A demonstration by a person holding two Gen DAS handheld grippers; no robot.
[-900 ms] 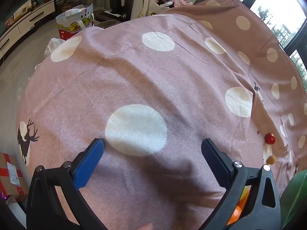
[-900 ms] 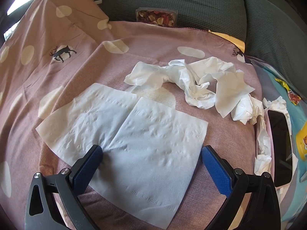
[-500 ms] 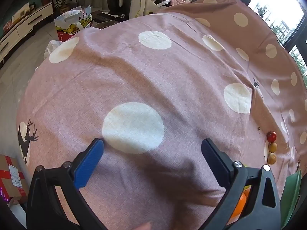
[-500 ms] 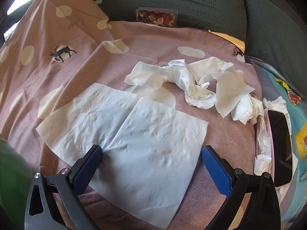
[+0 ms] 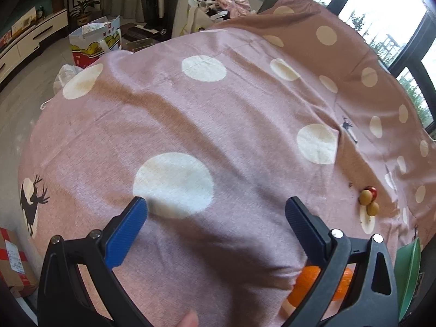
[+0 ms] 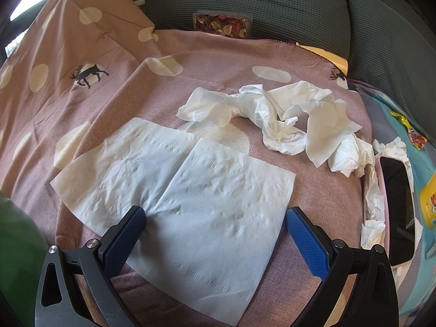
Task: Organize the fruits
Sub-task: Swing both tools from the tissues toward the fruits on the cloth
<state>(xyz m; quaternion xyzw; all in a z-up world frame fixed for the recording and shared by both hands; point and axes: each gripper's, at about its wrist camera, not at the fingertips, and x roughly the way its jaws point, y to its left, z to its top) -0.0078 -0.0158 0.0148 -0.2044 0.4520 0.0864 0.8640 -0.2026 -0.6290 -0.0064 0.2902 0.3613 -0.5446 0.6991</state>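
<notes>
Left claw (image 5: 216, 212) spread wide, nothing between fingers, angled down over pink polka-dot cloth (image 5: 218, 109). Three small round fruits, one red (image 5: 372, 191), two tan (image 5: 365, 197), touching in cluster on cloth, far right of claw. Orange fruit (image 5: 308, 286) partly hidden behind claw's right finger; green plate (image 5: 407, 269) at right edge. Right claw (image 6: 215, 219) also wide, empty, over flat tissue sheet (image 6: 190, 190). Crumpled tissues (image 6: 286, 117) beyond. Phone (image 6: 397, 204) at right.

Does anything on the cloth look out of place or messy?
Yes. Crumpled tissues lie scattered past a flat napkin, and dark crumbs dot the cloth near three small fruits.
</notes>
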